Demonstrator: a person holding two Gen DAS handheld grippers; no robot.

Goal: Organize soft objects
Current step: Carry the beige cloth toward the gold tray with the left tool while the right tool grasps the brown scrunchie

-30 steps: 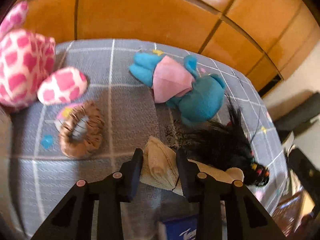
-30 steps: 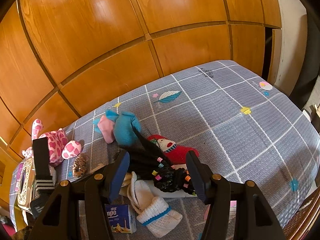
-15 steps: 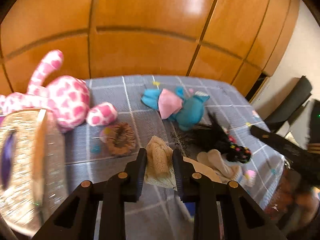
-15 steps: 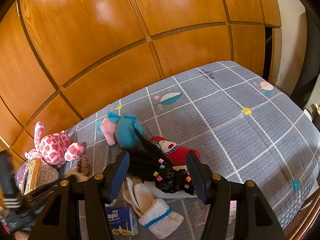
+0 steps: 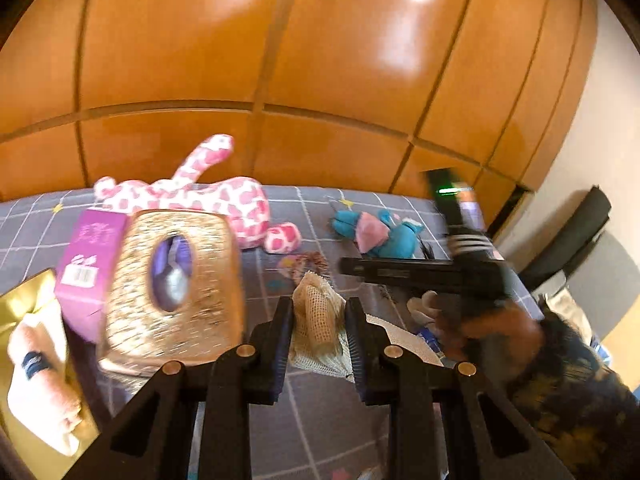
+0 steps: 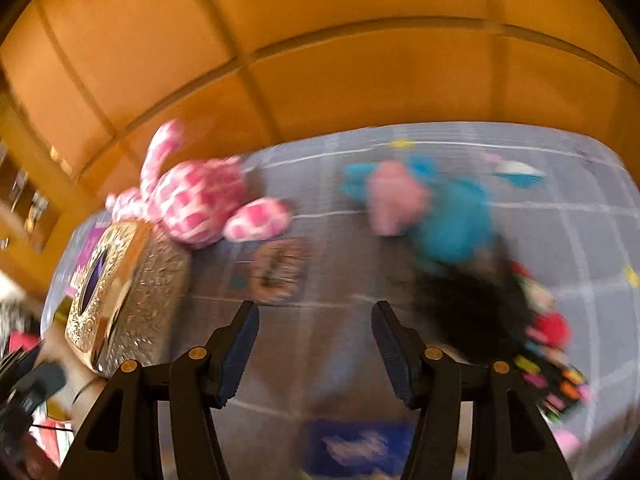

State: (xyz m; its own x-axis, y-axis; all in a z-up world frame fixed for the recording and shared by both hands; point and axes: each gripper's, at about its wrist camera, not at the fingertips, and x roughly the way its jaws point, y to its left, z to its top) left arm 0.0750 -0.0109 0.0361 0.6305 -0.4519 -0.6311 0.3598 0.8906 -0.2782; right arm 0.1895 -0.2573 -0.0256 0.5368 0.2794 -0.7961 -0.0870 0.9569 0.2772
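Between the pads of the left gripper (image 5: 316,332) sits a cream mesh pouch (image 5: 316,320), pinched at its upper part with the jaws drawn close on it; the rest of the mesh hangs below and trails to the right. Just left of this gripper stands a gold tissue box (image 5: 176,284) with an oval opening, a purple carton (image 5: 90,256) leaning against its far left side. Further left, at the picture's edge, a pale rolled cloth (image 5: 36,380) lies on something gold. Beyond the box sprawls a pink spotted plush (image 5: 224,200), and ahead to the right a blue plush (image 5: 384,232) with a pink part lies on the grey checked bedspread (image 5: 320,420). To the right, the other tool's black body crosses the view, held by a hand (image 5: 492,332) in a dark patterned sleeve.

The right gripper (image 6: 316,348) stands about half open with nothing between its pads. The view is blurred. Just ahead of it lies a brown ring-shaped item (image 6: 278,270); to the left is the gold box (image 6: 128,296), with the pink plush (image 6: 200,200) behind it. Ahead right is the blue plush (image 6: 452,216), and right of the gripper a black mass with coloured beads (image 6: 480,312).
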